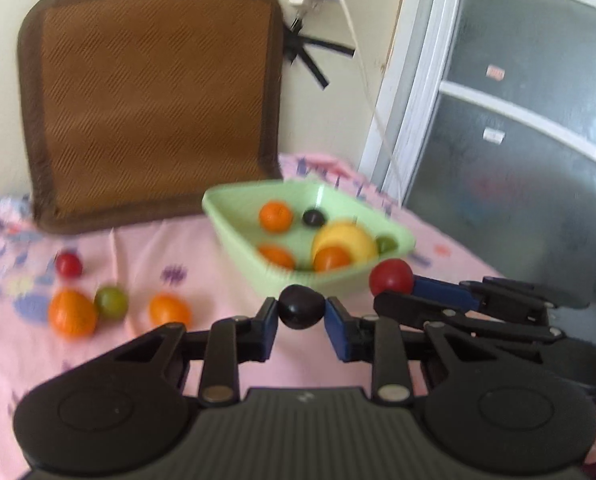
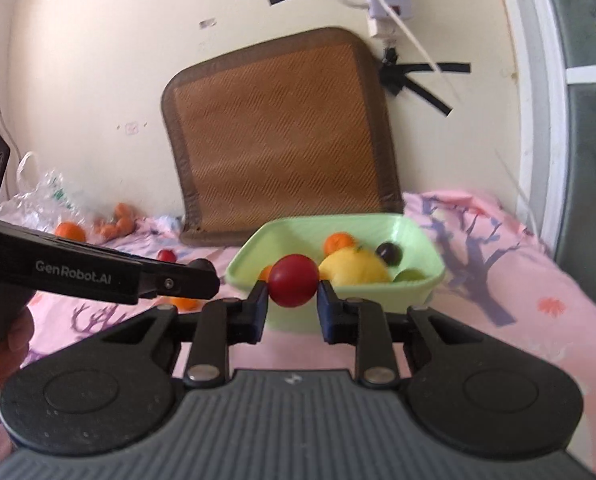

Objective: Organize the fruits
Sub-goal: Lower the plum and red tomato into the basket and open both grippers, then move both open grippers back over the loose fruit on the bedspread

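Grippers both loaded — left gripper (image 1: pixel 301 309) clamped on a dark plum (image 1: pixel 301 307), right gripper (image 2: pixel 293 286) clamped on a red tomato (image 2: pixel 293 280), each held just near of the green bowl (image 1: pixel 242 236) — oranges (image 1: pixel 72 313) loose on the cloth (image 1: pixel 146 248) at left.

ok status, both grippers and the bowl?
Left gripper shut on dark plum. Right gripper shut on red plum. Green bowl ahead, part filled. Path clear.

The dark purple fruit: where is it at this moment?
In the left wrist view, the dark purple fruit sits pinched in the left gripper, just before the near edge of the green bowl.
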The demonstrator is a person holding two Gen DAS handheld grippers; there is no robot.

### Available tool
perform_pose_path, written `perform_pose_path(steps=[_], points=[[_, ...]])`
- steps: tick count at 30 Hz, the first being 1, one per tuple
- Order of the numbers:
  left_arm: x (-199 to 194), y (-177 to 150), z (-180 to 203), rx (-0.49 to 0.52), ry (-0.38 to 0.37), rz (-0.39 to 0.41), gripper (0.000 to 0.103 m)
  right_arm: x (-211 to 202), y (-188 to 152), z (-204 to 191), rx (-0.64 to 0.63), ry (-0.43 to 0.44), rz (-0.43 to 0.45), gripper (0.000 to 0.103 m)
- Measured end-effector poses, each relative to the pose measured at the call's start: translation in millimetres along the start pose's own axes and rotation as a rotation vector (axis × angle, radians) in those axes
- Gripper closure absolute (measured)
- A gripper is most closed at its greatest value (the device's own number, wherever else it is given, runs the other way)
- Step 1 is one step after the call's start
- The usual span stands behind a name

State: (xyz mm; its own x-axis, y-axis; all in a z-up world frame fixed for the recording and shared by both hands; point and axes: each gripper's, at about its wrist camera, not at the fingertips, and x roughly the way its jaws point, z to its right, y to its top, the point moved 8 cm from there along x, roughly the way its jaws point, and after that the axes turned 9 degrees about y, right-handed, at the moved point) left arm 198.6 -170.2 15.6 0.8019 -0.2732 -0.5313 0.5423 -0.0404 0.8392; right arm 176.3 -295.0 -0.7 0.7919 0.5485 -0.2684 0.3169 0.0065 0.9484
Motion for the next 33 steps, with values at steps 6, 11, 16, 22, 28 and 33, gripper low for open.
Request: perform_pose_path(steps=[6, 11, 16, 22, 28, 33], points=[[58, 40, 12, -0.041, -0.027, -0.062, 0.076, 27, 18, 57, 0.111, -0.080, 0.020, 0.074], [98, 42, 18, -0.041, -0.012, -0.113, 0.075, 45, 12, 72, 0.156, -0.091, 0.006, 0.072], [106, 52, 13, -0.066, 0.011, -0.093, 0.058, 39, 15, 80, 0.171, -0.095, 0.058, 0.056], [62, 59, -19, -0.132, 0.036, -0.009, 0.057, 21, 19, 88, 0.210, -0.137, 0.142, 0.057], [-11, 37, -99, -0.184, 0.175, 0.070, 0.057, 16, 17, 86, 0.198, -0.168, 0.167, 0.058], [-29, -6, -159, -0.237, 0.297, -0.005, 0.057, 3, 25, 63, 0.149, -0.160, 0.224, 0.062]])
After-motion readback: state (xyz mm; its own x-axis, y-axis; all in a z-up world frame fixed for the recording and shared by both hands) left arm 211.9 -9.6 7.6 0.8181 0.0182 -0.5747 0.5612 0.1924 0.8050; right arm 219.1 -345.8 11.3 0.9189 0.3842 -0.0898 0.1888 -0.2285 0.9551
